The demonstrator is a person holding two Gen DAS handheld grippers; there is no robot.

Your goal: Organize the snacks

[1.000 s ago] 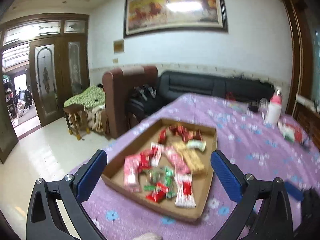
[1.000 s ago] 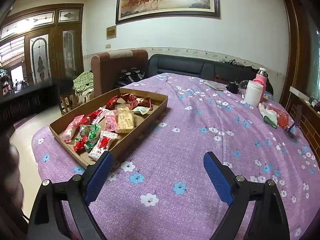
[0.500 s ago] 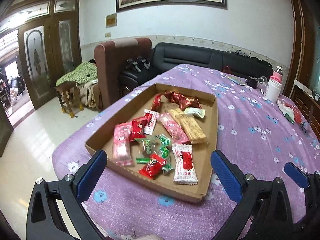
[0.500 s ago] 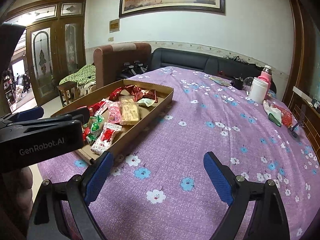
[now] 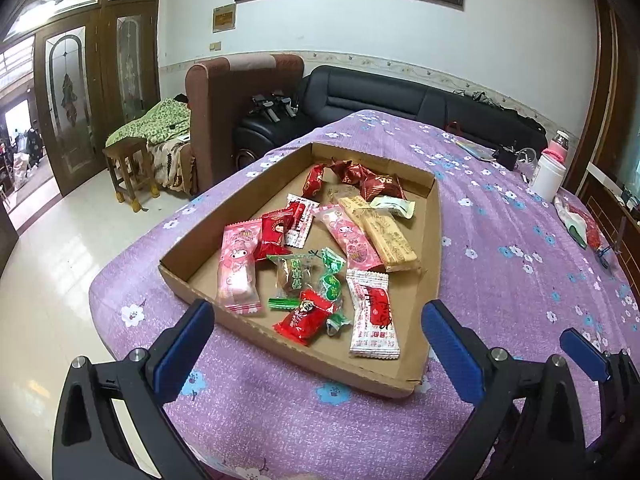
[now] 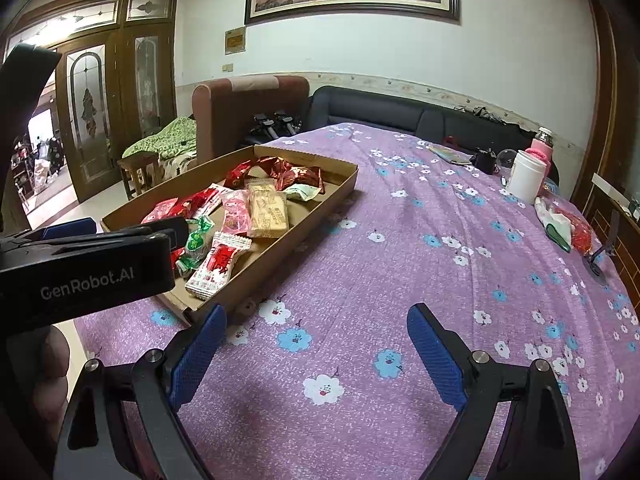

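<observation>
A shallow cardboard tray (image 5: 433, 264) lies on the purple flowered tablecloth and holds several wrapped snacks: a pink packet (image 5: 237, 266), a red candy (image 5: 306, 317), a white-and-red packet (image 5: 373, 314), a beige wafer bar (image 5: 382, 234) and dark red candies (image 5: 366, 178) at the far end. My left gripper (image 5: 318, 344) is open and empty, just in front of the tray's near edge. My right gripper (image 6: 316, 354) is open and empty over bare cloth to the right of the tray (image 6: 340, 186). The left gripper's body (image 6: 86, 268) shows at the left of the right wrist view.
A white jar (image 6: 527, 178) and a pink bottle (image 6: 542, 148) stand at the table's far right, with a red-and-green wrapper pile (image 6: 566, 226) nearby. A black sofa (image 5: 400, 98), a brown armchair (image 5: 240, 92) and a wooden stool (image 5: 130, 170) stand beyond the table's left edge.
My left gripper has tilted down and moved closer to the tray, which now fills the middle of its view. The left gripper's body has come into the right wrist view.
</observation>
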